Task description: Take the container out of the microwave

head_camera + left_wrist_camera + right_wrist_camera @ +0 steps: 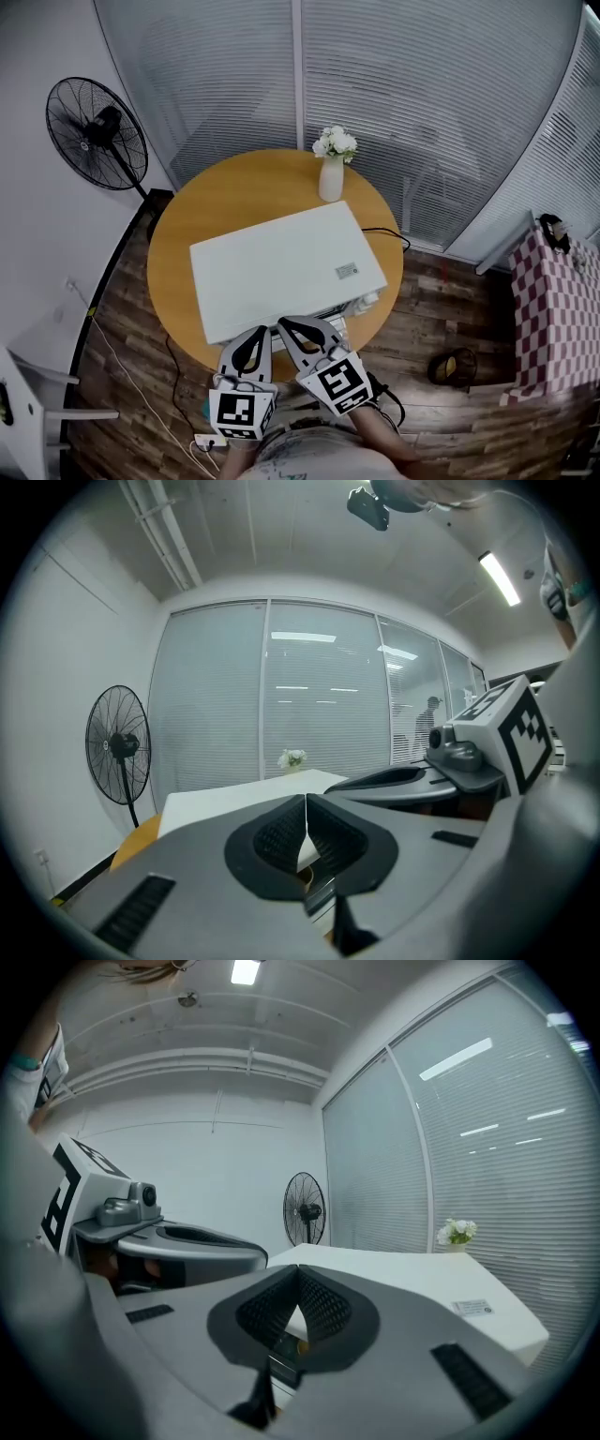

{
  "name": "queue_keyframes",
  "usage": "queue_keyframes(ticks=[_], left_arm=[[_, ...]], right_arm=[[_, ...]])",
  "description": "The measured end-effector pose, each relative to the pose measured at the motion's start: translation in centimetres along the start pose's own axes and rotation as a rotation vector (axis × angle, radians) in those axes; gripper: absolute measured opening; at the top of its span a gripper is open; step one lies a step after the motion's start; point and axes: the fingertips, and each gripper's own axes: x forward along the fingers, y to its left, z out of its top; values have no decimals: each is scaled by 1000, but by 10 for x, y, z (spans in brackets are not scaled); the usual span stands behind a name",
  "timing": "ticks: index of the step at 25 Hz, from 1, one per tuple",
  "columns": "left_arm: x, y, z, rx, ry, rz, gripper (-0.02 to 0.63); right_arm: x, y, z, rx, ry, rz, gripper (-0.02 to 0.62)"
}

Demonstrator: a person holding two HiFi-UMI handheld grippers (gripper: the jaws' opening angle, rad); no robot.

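A white microwave [281, 267] sits on a round wooden table [197, 211]; from above only its flat top shows, and its door side faces me. The container is hidden. My left gripper [255, 335] and right gripper [285, 326] hang side by side just in front of the microwave's near edge, above the table rim. Both are shut with nothing between the jaws. In the left gripper view the left gripper [306, 802] points over the microwave's top [244, 794]. The right gripper [298, 1271] looks across the same white top [422, 1293].
A white vase of flowers [332, 167] stands on the table behind the microwave. A black floor fan [97, 134] is at the far left by the wall. A cable [384, 232] runs off the table's right side. A checked cloth [555, 319] is at the right.
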Motion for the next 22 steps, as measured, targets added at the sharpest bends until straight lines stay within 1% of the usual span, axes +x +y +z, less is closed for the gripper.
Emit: queue_keyframes(ticks=[6,13,19,22], left_arm=[[-1,5,-2,-8,7,-6,14],[-4,7,-7,-19,14,-17,14],[-3,4,-16,-14,36,-45,14],[-4,2,-17,-33,41,-72,14]], right_arm=[[4,1,1,-12,16,-8,-8],[6,5,-12,-20,57,-16,-8],[5,8,-35,15,103,-27,-8],[4,10,-51,32,143,-33,-8]])
